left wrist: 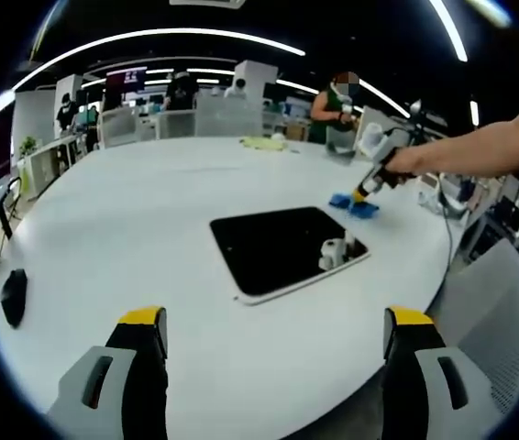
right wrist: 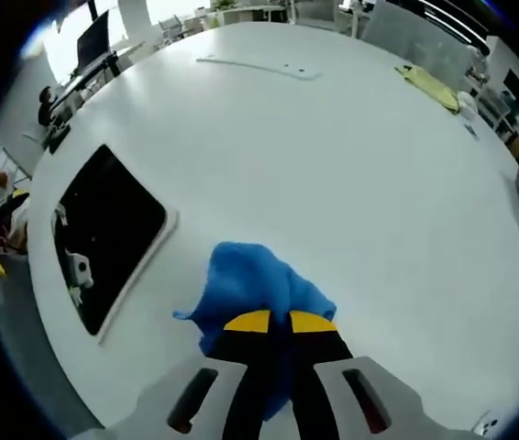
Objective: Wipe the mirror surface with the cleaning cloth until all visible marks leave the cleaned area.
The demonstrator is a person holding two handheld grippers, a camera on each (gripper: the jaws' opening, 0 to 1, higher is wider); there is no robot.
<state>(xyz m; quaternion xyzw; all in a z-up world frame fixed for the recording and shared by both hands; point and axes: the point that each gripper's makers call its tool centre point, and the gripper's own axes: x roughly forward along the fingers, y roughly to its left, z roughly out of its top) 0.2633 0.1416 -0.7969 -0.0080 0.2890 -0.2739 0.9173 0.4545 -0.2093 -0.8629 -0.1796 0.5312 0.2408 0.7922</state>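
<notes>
One blue cloth (right wrist: 255,286) is bunched between the pressed-together jaws of the right gripper (right wrist: 273,323), resting on the white table (right wrist: 333,165) just beside the mirror (right wrist: 113,234). In the left gripper view the same cloth (left wrist: 355,203) sits off the far right corner of the mirror (left wrist: 282,247), with the right gripper (left wrist: 368,188) bearing down on it and a person's forearm (left wrist: 480,151) reaching in. The left gripper (left wrist: 273,335) hangs above the near table edge, jaws spread wide and holding nothing.

The cloth has yet to reach the glass, by the look of it. A good wipe would likely mean sliding the cloth flat onto the dark surface and sweeping in overlapping passes, with the pinch kept firm so the wad does not slip free; the free gripper could steady the pale frame if the mirror skates.

Any marks on the glass are impossible to make out: it reads as near black, showing a small white reflection. How much cloth lies under the jaws is hidden. A dark object (left wrist: 14,295) at the table's left edge is too blurred to name.
</notes>
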